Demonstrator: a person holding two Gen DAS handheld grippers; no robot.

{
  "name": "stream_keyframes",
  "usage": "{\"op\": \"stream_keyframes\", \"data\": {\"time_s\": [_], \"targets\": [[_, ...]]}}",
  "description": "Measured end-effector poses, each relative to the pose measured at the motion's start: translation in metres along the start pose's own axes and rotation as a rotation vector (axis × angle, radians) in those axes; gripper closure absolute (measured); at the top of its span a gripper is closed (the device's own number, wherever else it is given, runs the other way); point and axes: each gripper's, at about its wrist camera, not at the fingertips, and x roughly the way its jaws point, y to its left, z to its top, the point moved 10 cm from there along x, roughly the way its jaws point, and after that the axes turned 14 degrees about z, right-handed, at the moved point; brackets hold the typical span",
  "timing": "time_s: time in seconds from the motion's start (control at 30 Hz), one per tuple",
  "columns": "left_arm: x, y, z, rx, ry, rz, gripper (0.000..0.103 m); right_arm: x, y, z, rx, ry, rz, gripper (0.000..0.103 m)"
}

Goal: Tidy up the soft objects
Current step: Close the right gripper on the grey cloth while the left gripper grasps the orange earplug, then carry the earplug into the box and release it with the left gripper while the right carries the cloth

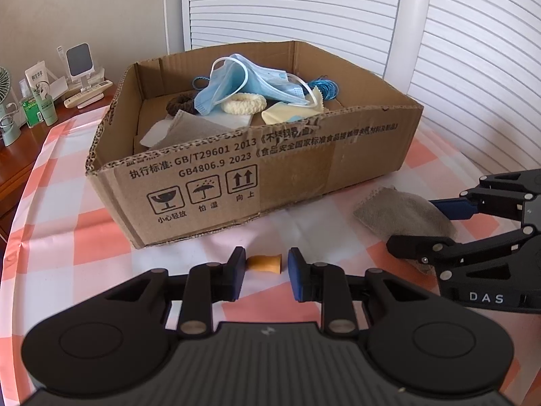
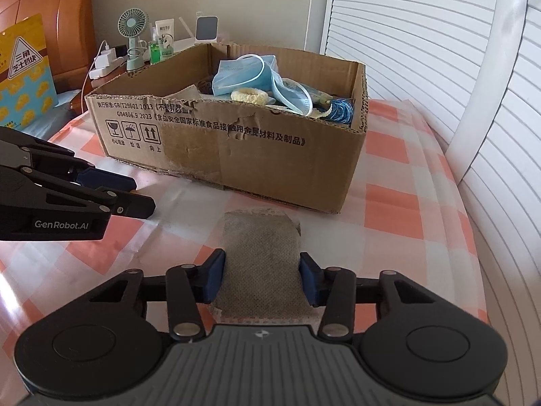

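An orange foam earplug sits lengthwise between the blue pads of my left gripper, which is shut on it just above the checked cloth. A grey woven cloth pouch lies flat in front of the cardboard box. My right gripper straddles the pouch, with both pads pressing on its side edges. From the left wrist the same pouch shows under the right gripper. Face masks, a cream hair tie and other cloths fill the box.
The pink and white checked cloth covers the table. A desk fan, bottles and a charger stand on a wooden cabinet to the left of the box. White louvred doors stand behind and to the right.
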Motion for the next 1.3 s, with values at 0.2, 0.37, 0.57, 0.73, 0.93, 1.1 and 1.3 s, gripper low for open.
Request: {"op": "stream_keyframes", "data": {"time_s": [0.2, 0.37, 0.57, 0.73, 0.93, 1.1, 1.3], "targets": [[-0.001, 0.001, -0.001, 0.014, 0.011, -0.01, 0.08, -0.006, 0.001, -0.001, 0.008, -0.002, -0.006, 0.064], [-0.006, 0.004, -0.004, 0.037, 0.014, -0.008, 0.081, -0.015, 0.0, -0.002, 0.035, -0.008, 0.0, 0.07], [-0.014, 0.006, -0.004, 0.072, 0.012, -0.033, 0.082, -0.028, 0.002, -0.002, 0.026, -0.013, -0.005, 0.07], [-0.004, 0.004, -0.005, 0.047, 0.025, -0.039, 0.076, -0.031, 0.003, -0.003, 0.036, -0.014, -0.005, 0.07], [0.0, 0.0, 0.0, 0.044, -0.01, -0.027, 0.071, -0.032, 0.003, -0.003, 0.034, -0.013, -0.009, 0.07], [-0.001, 0.002, 0.0, 0.036, -0.006, -0.035, 0.083, -0.033, 0.002, -0.001, 0.036, -0.02, -0.008, 0.07], [-0.013, 0.005, 0.004, 0.048, -0.019, -0.048, 0.084, -0.038, 0.005, 0.003, 0.028, -0.028, -0.004, 0.07]]}}
